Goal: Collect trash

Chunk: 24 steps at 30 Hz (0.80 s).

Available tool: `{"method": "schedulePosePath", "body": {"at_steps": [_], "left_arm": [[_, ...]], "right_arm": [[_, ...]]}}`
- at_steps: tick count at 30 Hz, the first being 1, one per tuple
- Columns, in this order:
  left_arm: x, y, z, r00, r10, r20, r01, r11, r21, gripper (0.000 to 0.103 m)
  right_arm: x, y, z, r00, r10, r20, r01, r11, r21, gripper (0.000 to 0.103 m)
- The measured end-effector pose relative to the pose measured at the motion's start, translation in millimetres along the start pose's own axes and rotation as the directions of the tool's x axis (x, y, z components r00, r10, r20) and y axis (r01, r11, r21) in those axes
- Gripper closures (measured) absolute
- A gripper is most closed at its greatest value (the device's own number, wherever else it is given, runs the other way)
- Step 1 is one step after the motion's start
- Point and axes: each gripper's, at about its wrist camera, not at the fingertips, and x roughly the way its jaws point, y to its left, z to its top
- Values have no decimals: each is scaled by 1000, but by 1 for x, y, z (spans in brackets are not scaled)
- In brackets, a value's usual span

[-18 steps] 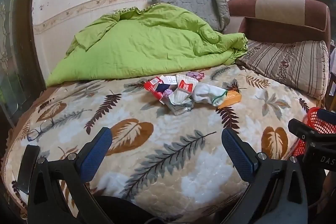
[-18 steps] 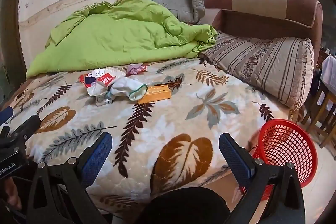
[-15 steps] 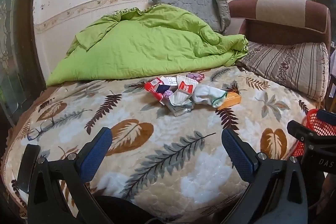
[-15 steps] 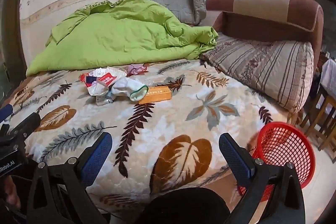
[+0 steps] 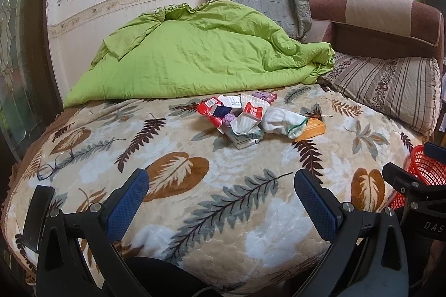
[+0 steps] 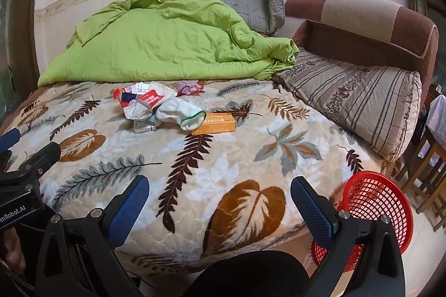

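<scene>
A heap of trash (image 5: 239,118) (image 6: 145,104) lies mid-bed on the leaf-patterned blanket (image 5: 217,202): red-and-white wrappers, crumpled paper, a small grey box. Beside it are a white sock (image 5: 284,121) (image 6: 181,113), an orange box (image 5: 312,129) (image 6: 214,124) and a purple wrapper (image 5: 263,96) (image 6: 189,87). A red mesh basket (image 6: 373,205) (image 5: 423,171) stands on the floor at the bed's near right corner. My left gripper (image 5: 220,196) and right gripper (image 6: 218,196) hover open over the bed's near edge, well short of the heap, holding nothing.
A green quilt (image 5: 200,54) and grey pillow (image 5: 259,1) lie at the back, a striped pillow (image 5: 390,85) and brown headboard (image 5: 384,18) on the right. Glasses (image 5: 54,166) rest near the left edge. Wooden furniture (image 6: 426,157) stands beyond the basket.
Both views have drifted slightly: the scene sits a little lower and further right in frame. Both grippers stay open and empty; nothing on the bed has moved.
</scene>
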Motion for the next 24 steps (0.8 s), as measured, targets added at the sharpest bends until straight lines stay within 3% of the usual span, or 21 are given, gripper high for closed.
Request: {"method": "schedulePosePath", "body": {"at_steps": [19,24], "left_arm": [[15,5,-9,999,-31,-17,30,998,-56,0],[17,6,-10,1000,-9,-24,9,1000,-23,0]], "right_arm": [[10,1,-5,999,-6,-42,5,1000,-27,1],[12,2,-6,999,-4,-54,2,1000,-30,1]]}}
